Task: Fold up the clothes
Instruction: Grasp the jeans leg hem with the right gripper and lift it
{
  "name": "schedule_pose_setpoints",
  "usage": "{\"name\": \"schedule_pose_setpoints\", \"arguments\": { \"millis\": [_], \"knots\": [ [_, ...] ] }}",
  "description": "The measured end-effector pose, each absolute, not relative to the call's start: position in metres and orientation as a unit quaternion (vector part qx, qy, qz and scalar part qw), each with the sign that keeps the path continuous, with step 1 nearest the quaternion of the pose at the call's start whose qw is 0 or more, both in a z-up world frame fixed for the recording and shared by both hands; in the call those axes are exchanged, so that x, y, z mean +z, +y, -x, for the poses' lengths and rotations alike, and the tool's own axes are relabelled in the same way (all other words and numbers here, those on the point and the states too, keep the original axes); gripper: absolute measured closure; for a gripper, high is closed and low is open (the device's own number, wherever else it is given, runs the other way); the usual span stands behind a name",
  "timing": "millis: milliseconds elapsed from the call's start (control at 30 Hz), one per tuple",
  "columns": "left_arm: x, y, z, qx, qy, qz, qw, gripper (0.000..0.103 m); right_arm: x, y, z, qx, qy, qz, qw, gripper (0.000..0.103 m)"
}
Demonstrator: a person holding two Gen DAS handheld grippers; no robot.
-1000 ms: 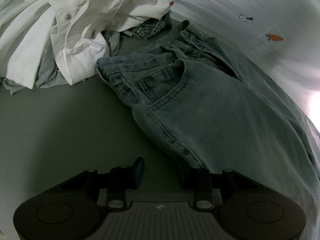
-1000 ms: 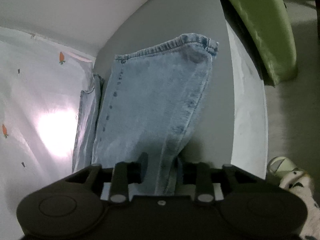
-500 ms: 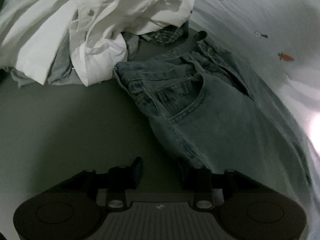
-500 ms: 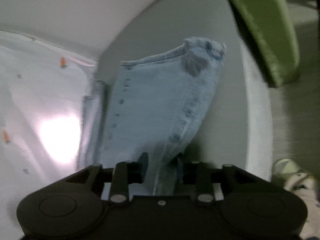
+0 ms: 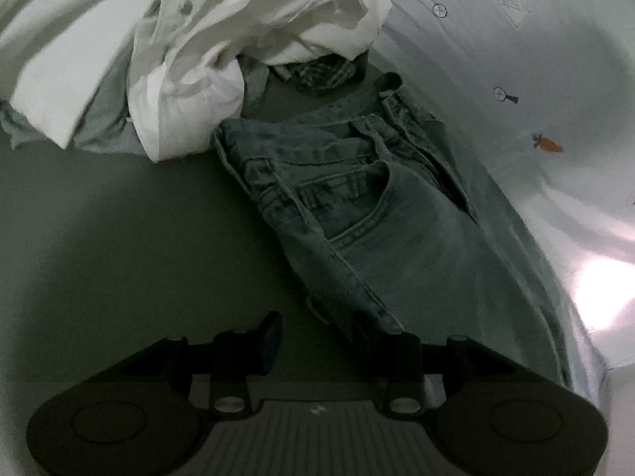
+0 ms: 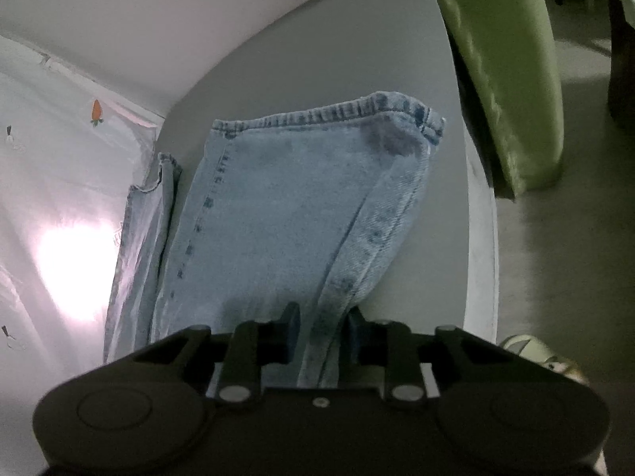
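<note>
A pair of blue jeans lies on the grey table. In the left wrist view its waistband and pocket end (image 5: 349, 198) stretches away from me. My left gripper (image 5: 325, 337) is open, its right finger at the jeans' near side edge, the left finger over bare table. In the right wrist view the leg end with the hem (image 6: 301, 206) lies flat toward the table's far edge. My right gripper (image 6: 323, 333) is shut on a fold of the leg's right seam.
A heap of white shirts (image 5: 222, 51) and a checked cloth (image 5: 321, 73) lie beyond the waistband. A white carrot-print sheet (image 5: 535, 91) runs along the jeans. A green cushion (image 6: 504, 63) and floor lie past the table's right edge (image 6: 482, 238).
The left gripper has drawn back and turned, so the white heap and waistband sit nearer the middle. The right gripper keeps its hold on the leg, which has shifted slightly.
</note>
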State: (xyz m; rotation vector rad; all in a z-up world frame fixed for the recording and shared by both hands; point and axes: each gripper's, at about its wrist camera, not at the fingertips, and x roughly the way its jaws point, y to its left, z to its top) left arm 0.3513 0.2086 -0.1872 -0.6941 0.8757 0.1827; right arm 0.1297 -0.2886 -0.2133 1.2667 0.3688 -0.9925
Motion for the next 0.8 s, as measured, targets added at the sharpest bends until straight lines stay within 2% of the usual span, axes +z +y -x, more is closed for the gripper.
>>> {"name": "schedule_pose_setpoints", "arguments": {
  "millis": [300,400,433,467,533,700,767,800],
  "knots": [
    [-0.196,0.233,-0.341,0.027,0.379,0.430,0.819,0.064,-0.212,-0.289,-0.138,-0.456,0.175,-0.552,0.676,0.074],
    [-0.197,0.244,-0.335,0.000,0.346,0.480,0.806,0.061,-0.212,-0.289,-0.139,-0.457,0.176,-0.550,0.676,0.073],
    [-0.198,0.247,-0.334,-0.006,0.336,0.496,0.801,0.055,-0.211,-0.289,-0.140,-0.458,0.178,-0.547,0.677,0.072],
    [-0.198,0.248,-0.336,-0.001,0.337,0.498,0.799,0.043,-0.211,-0.288,-0.141,-0.459,0.180,-0.544,0.679,0.071],
    [-0.198,0.245,-0.343,0.016,0.347,0.477,0.807,0.031,-0.210,-0.288,-0.145,-0.461,0.185,-0.538,0.681,0.070],
    [-0.207,0.231,-0.362,0.032,0.355,0.470,0.808,0.028,-0.211,-0.290,-0.144,-0.461,0.176,-0.545,0.679,0.067],
    [-0.207,0.228,-0.370,0.029,0.352,0.466,0.811,0.013,-0.212,-0.290,-0.142,-0.460,0.161,-0.555,0.674,0.066],
    [-0.206,0.226,-0.373,0.031,0.355,0.463,0.812,0.012,-0.213,-0.290,-0.141,-0.460,0.155,-0.559,0.672,0.065]
  ]
}}
